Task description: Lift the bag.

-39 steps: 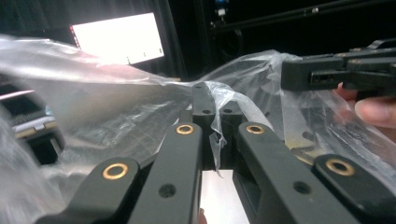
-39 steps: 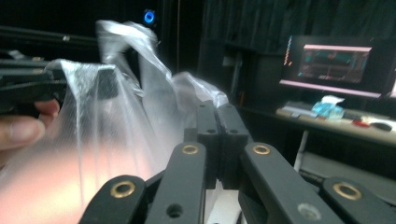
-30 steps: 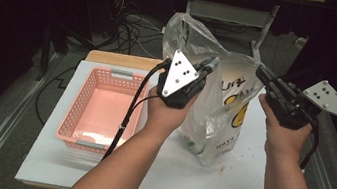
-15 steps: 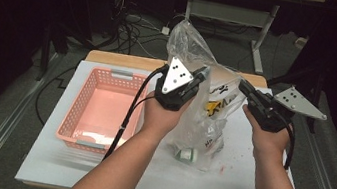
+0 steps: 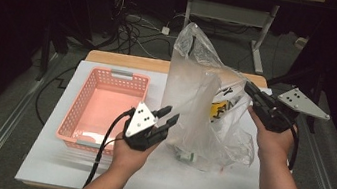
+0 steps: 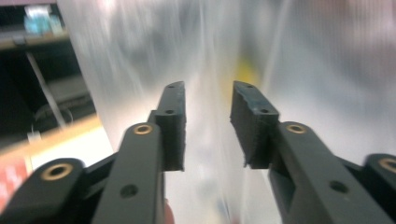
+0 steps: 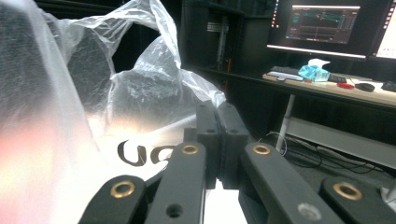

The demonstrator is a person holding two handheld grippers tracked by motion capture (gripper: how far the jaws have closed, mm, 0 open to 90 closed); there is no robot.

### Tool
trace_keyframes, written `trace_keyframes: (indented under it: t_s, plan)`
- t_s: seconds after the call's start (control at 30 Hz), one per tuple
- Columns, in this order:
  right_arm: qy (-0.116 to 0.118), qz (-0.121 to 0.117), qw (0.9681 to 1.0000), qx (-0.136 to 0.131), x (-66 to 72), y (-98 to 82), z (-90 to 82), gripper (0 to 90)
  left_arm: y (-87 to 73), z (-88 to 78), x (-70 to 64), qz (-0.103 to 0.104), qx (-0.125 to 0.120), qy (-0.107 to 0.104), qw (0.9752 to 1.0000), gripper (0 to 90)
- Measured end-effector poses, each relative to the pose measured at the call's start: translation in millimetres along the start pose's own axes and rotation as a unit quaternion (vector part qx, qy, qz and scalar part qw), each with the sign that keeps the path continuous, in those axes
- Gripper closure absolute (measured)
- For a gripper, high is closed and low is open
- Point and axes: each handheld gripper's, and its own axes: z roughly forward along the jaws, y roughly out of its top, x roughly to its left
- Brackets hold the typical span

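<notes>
A clear plastic bag [image 5: 196, 98] with black and yellow print stands tall on the white table top [image 5: 223, 188], and a small bottle-like item [image 5: 186, 156] lies in its bottom. My right gripper [image 5: 250, 90] is shut on the bag's right edge and holds it up. In the right gripper view the jaws of the right gripper [image 7: 217, 112] are pressed together with the bag's film [image 7: 140, 98] running into them. My left gripper [image 5: 167, 116] sits low beside the bag's left side. Its jaws have just been opening, and in the left gripper view the left gripper [image 6: 208, 100] has nothing between its pads, with the blurred bag [image 6: 303, 70] just ahead.
A pink slatted basket [image 5: 78, 111] stands on the left of the table, close to my left hand. Cables and a desk frame [image 5: 261, 32] lie on the floor beyond the table's far edge. A desk with monitors [image 7: 327, 23] appears in the right gripper view.
My left gripper has let go of the bag's top, opened, and dropped down and left to near the table. The right gripper still holds the bag, whose top now stands free.
</notes>
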Motion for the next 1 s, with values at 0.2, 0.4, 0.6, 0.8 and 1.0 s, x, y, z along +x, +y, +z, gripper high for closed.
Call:
trace_keyframes:
  t_s: [0.2, 0.4, 0.6, 0.8, 1.0]
  plan:
    - [0.014, -0.006, 0.9999, -0.005, 7.7, 4.3, -9.8, 85.4, -36.5, 7.4, -14.6, 0.010, 0.072, -0.024, 0.9970, 48.6]
    - [0.027, -0.009, 0.9994, -0.021, 10.3, 9.7, -26.5, 77.8, -49.7, 17.2, -19.8, 0.025, 0.102, -0.038, 0.9937, 39.4]
    - [0.038, -0.013, 0.9987, -0.033, 9.6, 15.3, -44.1, 71.3, -52.7, 18.2, -18.7, 0.029, 0.111, -0.047, 0.9923, 34.1]
    - [0.044, -0.013, 0.9989, -0.014, 10.6, 1.3, -51.5, 64.9, -62.7, 16.3, -17.1, 0.011, 0.105, -0.049, 0.9931, 25.0]
    - [0.047, 0.000, 0.9987, 0.019, 6.3, -25.4, -55.7, 54.1, -70.3, 20.5, -21.4, 0.009, 0.112, -0.055, 0.9921, 14.8]
